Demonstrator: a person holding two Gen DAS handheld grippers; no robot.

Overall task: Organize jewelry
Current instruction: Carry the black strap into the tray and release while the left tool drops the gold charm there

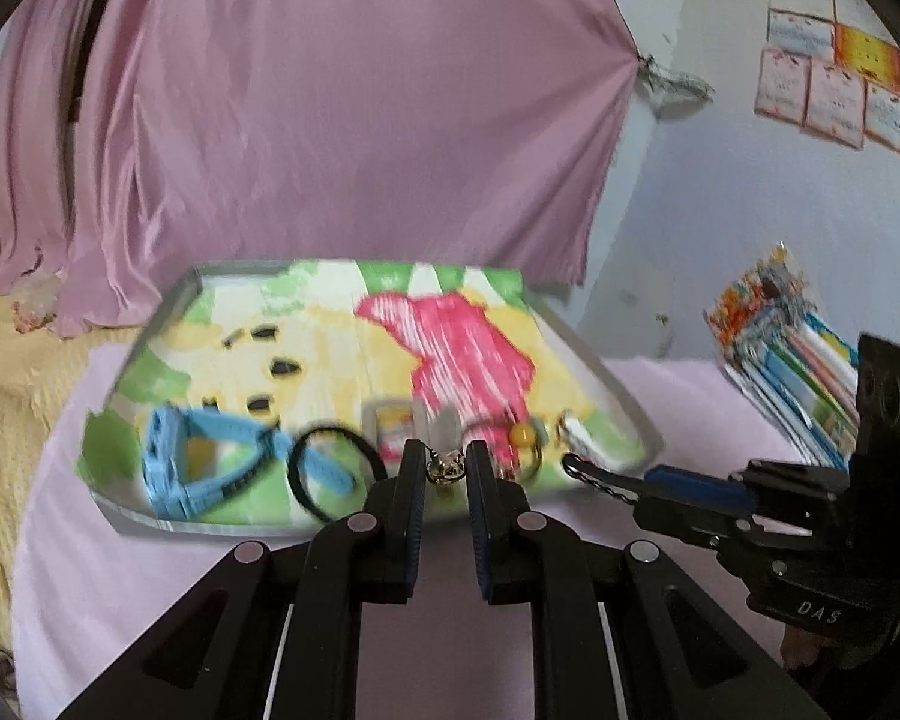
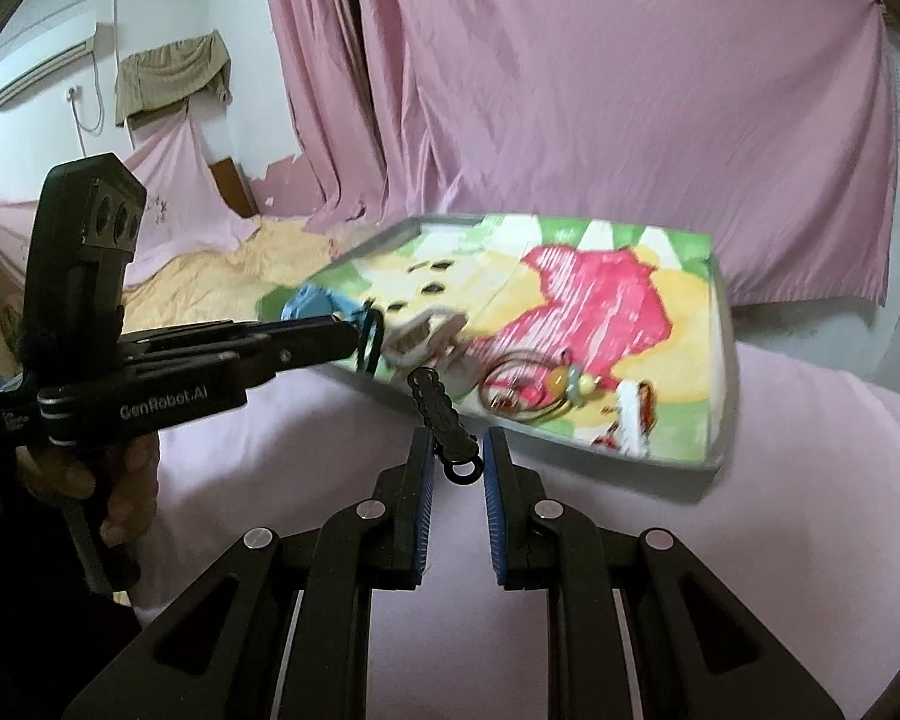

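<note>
A tray [image 1: 594,360] with a bright cartoon print lies on pink cloth. On it are a blue strap [image 1: 210,456], a black loop [image 1: 324,468], a pale clip [image 2: 420,342], a ring with a yellow bead [image 1: 522,435] and a white-and-red piece [image 2: 633,408]. My left gripper [image 1: 447,456] hovers at the tray's near edge, shut on a small silvery charm [image 1: 447,468]. My right gripper [image 2: 457,450] is shut on a black braided cord [image 2: 441,414] that sticks out toward the tray. The cord's end ring [image 2: 462,471] sits between its pads. Each gripper shows in the other's view: left gripper [image 2: 354,333], right gripper [image 1: 642,495].
Pink curtains [image 1: 330,120] hang behind the tray. A yellow blanket [image 1: 6,390] lies to the left and a stack of colourful booklets [image 1: 798,372] to the right. A person's hand [image 2: 120,480] holds the left gripper's handle. Bare pink cloth [image 2: 810,480] lies in front of the tray.
</note>
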